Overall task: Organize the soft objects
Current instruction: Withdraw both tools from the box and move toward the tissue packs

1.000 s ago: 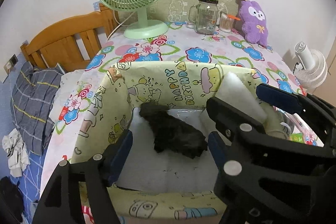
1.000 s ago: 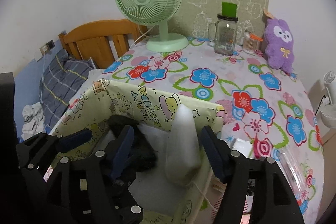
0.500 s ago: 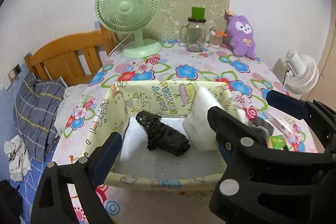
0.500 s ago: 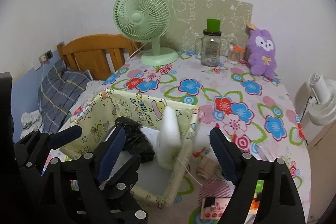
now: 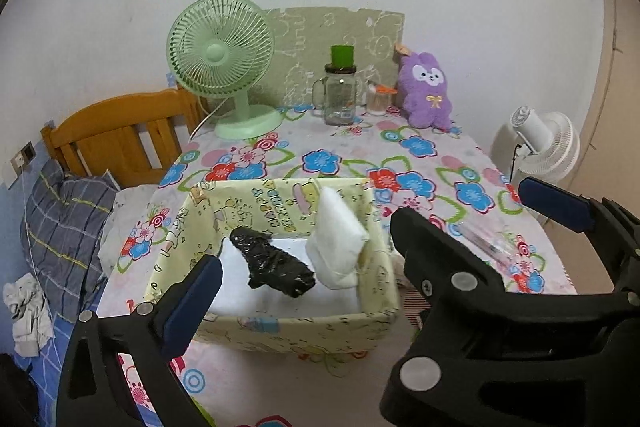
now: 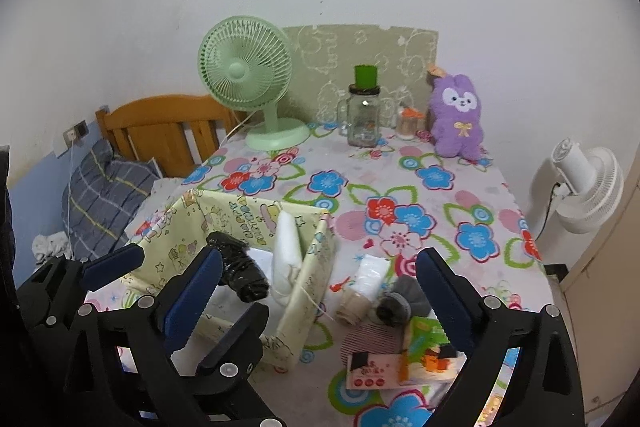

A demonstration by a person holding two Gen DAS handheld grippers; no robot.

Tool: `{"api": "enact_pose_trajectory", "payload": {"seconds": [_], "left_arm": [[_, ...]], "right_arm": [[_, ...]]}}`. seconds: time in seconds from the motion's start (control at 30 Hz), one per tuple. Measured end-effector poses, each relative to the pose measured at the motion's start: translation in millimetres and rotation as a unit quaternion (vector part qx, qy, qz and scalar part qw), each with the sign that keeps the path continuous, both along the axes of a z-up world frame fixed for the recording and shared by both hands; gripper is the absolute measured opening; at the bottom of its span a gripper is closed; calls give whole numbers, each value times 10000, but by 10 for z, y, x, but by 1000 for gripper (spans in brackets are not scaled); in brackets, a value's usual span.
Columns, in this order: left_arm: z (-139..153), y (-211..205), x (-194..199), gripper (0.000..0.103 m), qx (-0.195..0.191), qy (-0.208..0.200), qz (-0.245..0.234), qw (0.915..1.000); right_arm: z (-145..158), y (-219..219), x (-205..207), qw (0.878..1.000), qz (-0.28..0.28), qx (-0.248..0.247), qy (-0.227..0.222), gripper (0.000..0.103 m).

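- In the left wrist view, the left claw [image 5: 392,255] is filling the lower part of the frame, its jaws opening wide with nothing gripped between them.
- The yellow cartoon-print box [image 5: 280,327] is sitting on the flowered worktop [image 5: 440,163] at centre frame, its open top facing up.
- The black crumpled bundle [image 5: 276,265] is lying on the box's white floor, its long axis running from upper left to lower right, with the narrower end pointing to the upper left.
- The white pad [image 5: 338,239] is standing just right of the bundle, leaning against the box's right wall, its long axis close to upright and its top tilting slightly left.
- In the right wrist view, the right claw [image 6: 320,279] is spreading across the lower frame, its jaws opening and holding nothing.
- Right of the box [image 6: 308,287] in that view, a white folded packet [image 6: 372,277], a beige roll [image 6: 352,307] and a grey rolled sock [image 6: 400,301] are lying close together on the worktop, and printed cards [image 6: 400,359] are lying below them.
- A green fan [image 6: 248,75], a glass jar [image 6: 363,119] and a purple plush toy [image 6: 458,115] are standing along the far edge.
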State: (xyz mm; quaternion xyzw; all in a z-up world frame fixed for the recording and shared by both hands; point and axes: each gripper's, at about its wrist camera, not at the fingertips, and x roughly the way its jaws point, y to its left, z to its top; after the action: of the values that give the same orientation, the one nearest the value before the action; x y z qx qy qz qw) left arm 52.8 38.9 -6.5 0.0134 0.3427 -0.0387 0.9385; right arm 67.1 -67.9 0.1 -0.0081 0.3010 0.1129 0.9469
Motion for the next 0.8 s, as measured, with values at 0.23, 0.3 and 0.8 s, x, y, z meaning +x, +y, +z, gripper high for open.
{"api": "enact_pose_trajectory", "payload": {"seconds": [0.23, 0.3, 0.8], "left_arm": [[63, -124, -139, 103, -70, -103, -46, 9999], [78, -165, -186, 103, -73, -171, -63, 9998], [-23, -522, -436, 103, -24, -434, -300, 9986]], "right_arm": [[93, -176, -228, 9992, -255, 45, -296, 101], [104, -223, -281, 9991, -267, 49, -328, 102], [-31, -570, -550, 9985, -482, 50, -269, 102]]}}
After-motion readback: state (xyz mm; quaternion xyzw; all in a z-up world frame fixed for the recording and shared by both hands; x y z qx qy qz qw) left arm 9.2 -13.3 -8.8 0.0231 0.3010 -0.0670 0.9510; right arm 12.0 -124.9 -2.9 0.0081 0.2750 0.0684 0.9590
